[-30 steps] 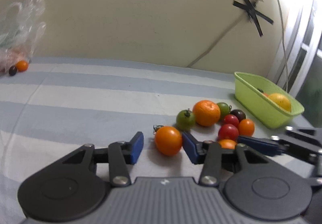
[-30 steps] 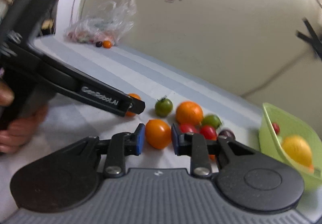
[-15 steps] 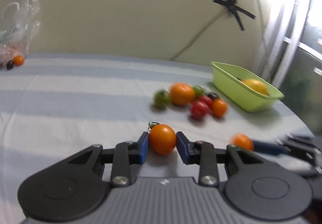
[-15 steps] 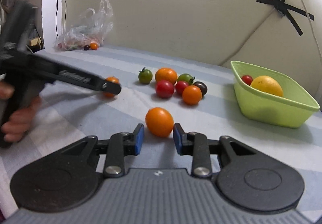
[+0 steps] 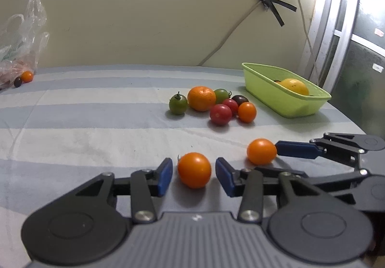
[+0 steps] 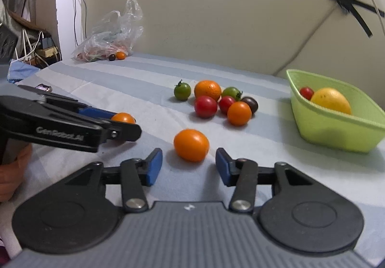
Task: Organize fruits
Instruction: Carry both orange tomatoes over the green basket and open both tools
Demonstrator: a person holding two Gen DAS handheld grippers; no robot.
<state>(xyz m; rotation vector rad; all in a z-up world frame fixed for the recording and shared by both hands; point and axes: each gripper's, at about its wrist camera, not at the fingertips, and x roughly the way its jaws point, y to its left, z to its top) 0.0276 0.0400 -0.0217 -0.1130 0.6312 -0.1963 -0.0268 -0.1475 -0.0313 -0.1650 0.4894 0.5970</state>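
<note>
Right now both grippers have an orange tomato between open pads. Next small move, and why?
Probably back both grippers off. The left gripper and right gripper are opening, pads clear of each orange tomato, which sit on the striped cloth apart from the mixed pile. They look already sorted out; next target likely in that pile.

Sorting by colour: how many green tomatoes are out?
2: left green tomato at the pile's left end; right green tomato just right of the orange. The bag may hide more.
</note>
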